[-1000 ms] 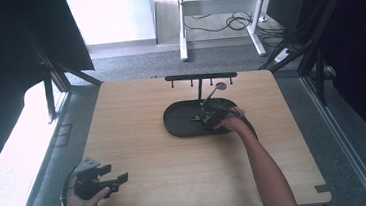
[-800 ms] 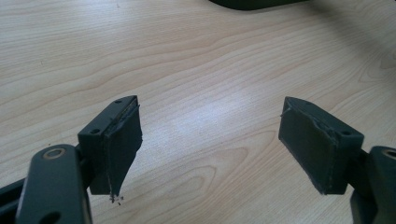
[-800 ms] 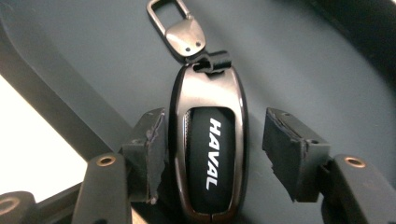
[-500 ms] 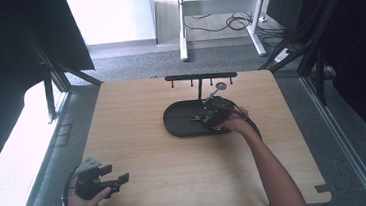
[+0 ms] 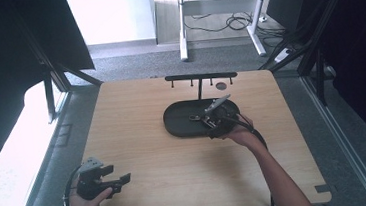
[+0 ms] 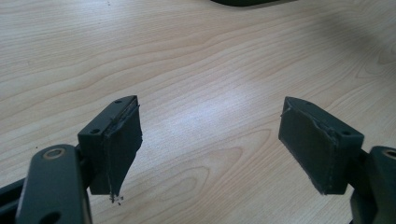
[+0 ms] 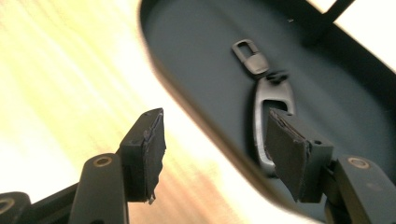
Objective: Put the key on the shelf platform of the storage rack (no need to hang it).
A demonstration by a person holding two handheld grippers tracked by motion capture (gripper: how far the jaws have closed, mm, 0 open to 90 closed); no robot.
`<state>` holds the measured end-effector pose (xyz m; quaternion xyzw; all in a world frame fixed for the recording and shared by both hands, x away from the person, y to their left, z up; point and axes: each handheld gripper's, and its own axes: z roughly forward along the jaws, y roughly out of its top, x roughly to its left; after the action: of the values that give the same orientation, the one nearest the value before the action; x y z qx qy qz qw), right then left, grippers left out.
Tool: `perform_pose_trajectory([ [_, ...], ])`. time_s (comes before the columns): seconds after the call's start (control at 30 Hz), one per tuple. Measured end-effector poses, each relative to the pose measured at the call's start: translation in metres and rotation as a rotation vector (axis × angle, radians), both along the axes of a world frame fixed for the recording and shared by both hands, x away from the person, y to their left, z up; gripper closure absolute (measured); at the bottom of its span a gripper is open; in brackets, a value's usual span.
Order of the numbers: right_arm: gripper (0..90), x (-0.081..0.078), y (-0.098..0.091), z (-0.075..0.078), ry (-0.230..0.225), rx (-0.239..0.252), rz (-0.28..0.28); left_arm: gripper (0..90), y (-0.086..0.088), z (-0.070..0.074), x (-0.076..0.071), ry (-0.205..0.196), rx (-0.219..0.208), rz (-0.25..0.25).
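A black oval tray (image 5: pixel 180 128) lies at the table's middle. In it rests a metal carabiner keychain (image 7: pixel 269 100) with a small clip (image 7: pixel 250 56) at its far end; the keychain (image 5: pixel 195 117) looks tiny in the high view. My right gripper (image 5: pixel 212 124) hovers over the tray's right end. In its own view the right gripper (image 7: pixel 215 121) is open, astride the tray's near rim (image 7: pixel 196 116), with one pad (image 7: pixel 287 149) beside the carabiner. My left gripper (image 5: pixel 115 181) sits open near the front left corner; the left gripper (image 6: pixel 210 112) holds nothing above bare wood.
A black T-shaped stand with hooks (image 5: pixel 200 76) rises behind the tray, with a small dark disc (image 5: pixel 221 85) beside it. Bare wooden table (image 5: pixel 136 112) lies left of and in front of the tray. The tray's edge (image 6: pixel 252 2) peeks in at the top of the left gripper view.
The right hand and its gripper shifted slightly over the tray's right end, drawing a little toward the near rim. The left gripper stayed put.
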<state>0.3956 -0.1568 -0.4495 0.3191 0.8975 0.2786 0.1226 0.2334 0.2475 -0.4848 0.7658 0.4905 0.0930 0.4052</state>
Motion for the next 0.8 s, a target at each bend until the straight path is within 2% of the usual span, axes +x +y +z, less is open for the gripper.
perform_pose_trajectory([
  [0.37,38.2,-0.042,-0.013,-0.018,0.015,0.084,0.032,21.4,-0.004,-0.001,0.000,0.006,0.006,-0.007],
  [0.53,38.2,-0.062,-0.020,-0.027,0.013,0.108,0.021,21.4,-0.006,-0.002,0.000,0.007,0.009,-0.008],
  [0.67,38.3,-0.072,-0.023,-0.032,0.009,0.129,0.021,21.4,-0.008,-0.003,0.000,0.008,0.011,-0.011],
  [0.77,38.1,-0.075,-0.024,-0.032,0.003,0.110,0.024,21.4,-0.010,-0.004,0.000,0.011,0.012,-0.017],
  [0.8,38.2,-0.076,-0.025,-0.031,-0.001,0.125,0.015,21.4,-0.010,-0.004,0.001,0.012,0.013,-0.018],
])
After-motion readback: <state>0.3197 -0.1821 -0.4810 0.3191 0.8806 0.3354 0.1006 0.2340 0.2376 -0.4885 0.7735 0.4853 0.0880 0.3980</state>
